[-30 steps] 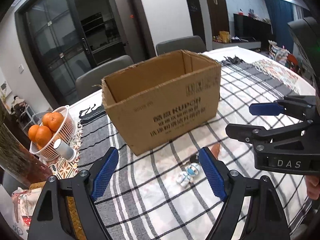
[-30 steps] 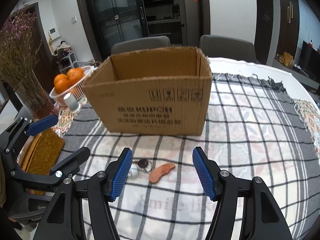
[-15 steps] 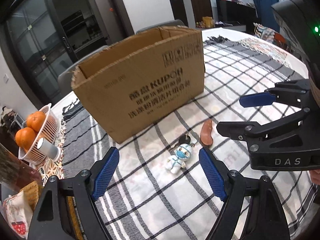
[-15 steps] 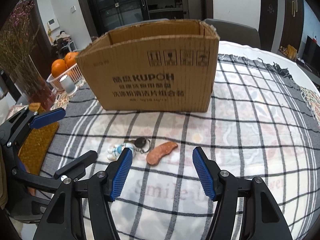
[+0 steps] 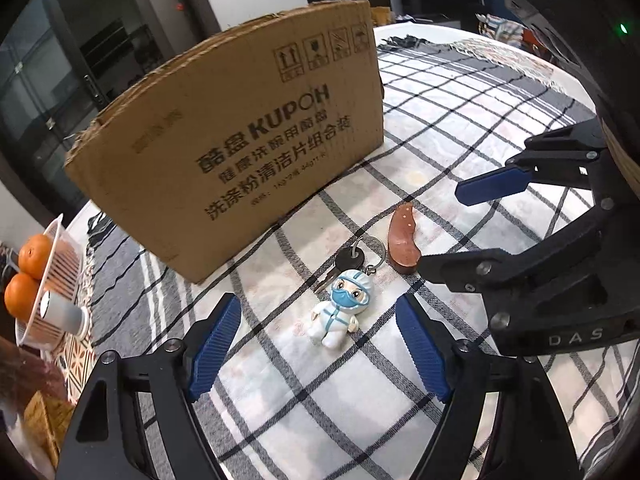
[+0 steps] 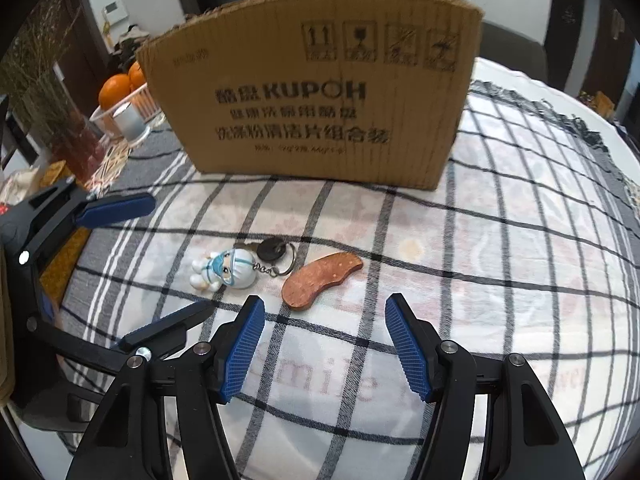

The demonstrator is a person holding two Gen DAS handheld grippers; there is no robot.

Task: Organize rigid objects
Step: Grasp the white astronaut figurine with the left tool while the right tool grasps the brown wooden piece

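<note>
Two small things are seen on the checked cloth [image 5: 460, 128] in the left wrist view: a toy key ring [image 5: 342, 307] and a brown curved piece [image 5: 403, 238], both lying in front of the big cardboard box [image 5: 240, 148]. The left gripper [image 5: 318, 346] is held wide apart with nothing in it, and the little toy figure is lined up just ahead, between its blue pads [image 5: 216, 346]. A black key [image 5: 347, 261] and a metal ring are joined to the figure by a short chain. The right gripper [image 5: 456, 228] is seen at the side, spread too, close to the brown piece. A basket [image 5: 60, 280] with oranges [image 5: 34, 254] is far off to the left. In the right wrist view, the right gripper [image 6: 324, 346] is spread wide and empty, and the brown piece [image 6: 320, 276] is just ahead of it, a bit to the left. The toy key ring [image 6: 224, 270] is beside the brown piece, nearly touching it at the ring. The left gripper [image 6: 160, 264] is seen low at the left. The box [image 6: 316, 92] stands behind. The figure is thought to be light, hard and a bit smooth, so it is best squeezed across its round body; the key would dangle. The brown piece looks flat and stiff, so it is best pinched across its narrow middle.
</note>
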